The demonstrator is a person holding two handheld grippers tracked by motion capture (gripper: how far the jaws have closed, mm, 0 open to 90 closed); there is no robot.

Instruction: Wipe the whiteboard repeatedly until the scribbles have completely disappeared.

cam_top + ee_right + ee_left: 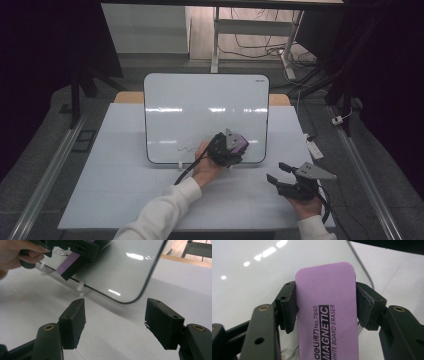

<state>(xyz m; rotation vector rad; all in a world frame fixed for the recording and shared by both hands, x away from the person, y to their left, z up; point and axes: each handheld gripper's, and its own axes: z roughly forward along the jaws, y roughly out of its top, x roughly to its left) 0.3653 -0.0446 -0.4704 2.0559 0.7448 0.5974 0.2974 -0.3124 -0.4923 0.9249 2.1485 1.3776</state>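
Observation:
A white board point(205, 112) stands propped near the middle of the table, with a small black squiggle point(186, 148) low on its left. My left gripper point(231, 152) is at the board's lower right, shut on a purple magnetic eraser point(242, 144). In the left gripper view the pads press both long sides of the eraser point(327, 315), which lies close against the board point(249, 277). My right gripper point(276, 172) hovers over the table to the right of the board. Its jaws are open with nothing between them point(115, 312). The right gripper view also has the board's corner point(120, 270) and the eraser point(68, 263).
The table point(125, 190) has a white top. Small white feet point(82, 288) hold up the board's lower edge. Behind the table stand a desk frame point(216, 40) and loose cables point(260, 50) on the floor. Metal rails point(45, 175) run along both sides.

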